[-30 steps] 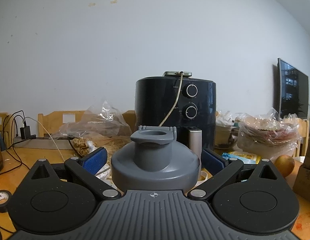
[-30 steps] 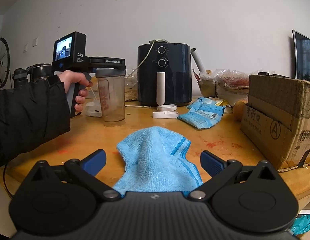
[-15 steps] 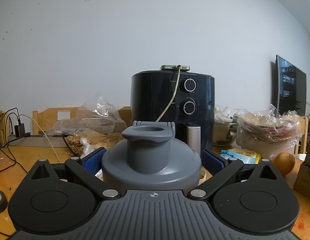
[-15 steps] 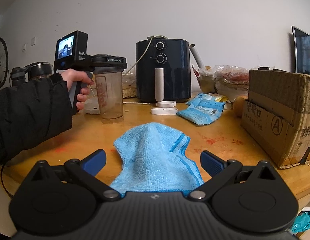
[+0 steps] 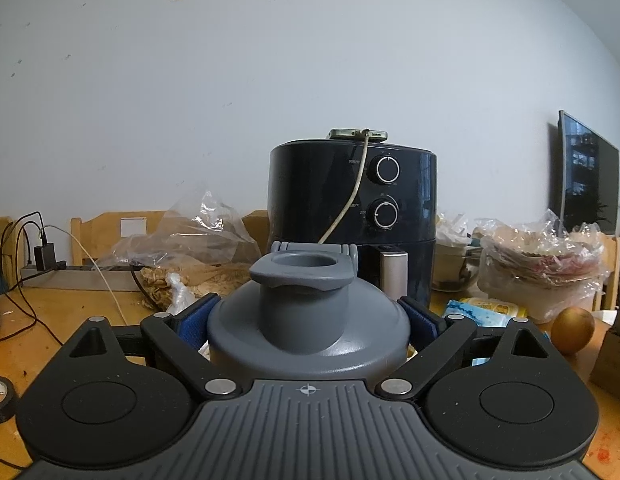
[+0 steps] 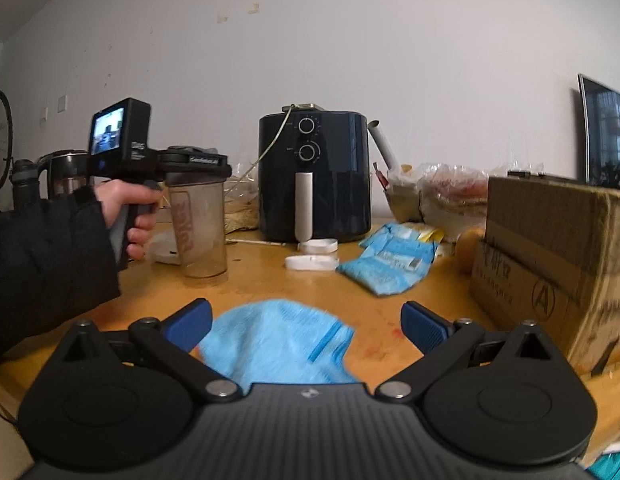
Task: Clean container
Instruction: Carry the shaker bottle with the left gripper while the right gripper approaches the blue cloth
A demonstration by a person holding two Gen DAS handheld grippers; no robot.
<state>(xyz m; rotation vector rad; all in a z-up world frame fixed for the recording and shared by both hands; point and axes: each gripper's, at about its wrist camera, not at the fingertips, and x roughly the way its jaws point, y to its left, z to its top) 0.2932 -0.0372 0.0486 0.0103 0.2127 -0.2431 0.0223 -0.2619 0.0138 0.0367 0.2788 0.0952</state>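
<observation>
My left tool point(image 5: 309, 322) clamps the grey-lidded translucent shaker bottle point(image 6: 198, 216), steadying it upright on the wooden counter point(image 6: 270, 276); my right tool point(image 6: 306, 322), spread, hovers over the light-blue cloth point(image 6: 270, 344).

Left tool point(image 5: 308, 320) clamped, right tool point(image 6: 306, 322) wide apart.

Soft, even indoor light with faint shadows; both fisheye views bend toward dark corners, and the blue cloth point(image 6: 276, 344) at six o'clock in the right view is motion-blurred.
</observation>
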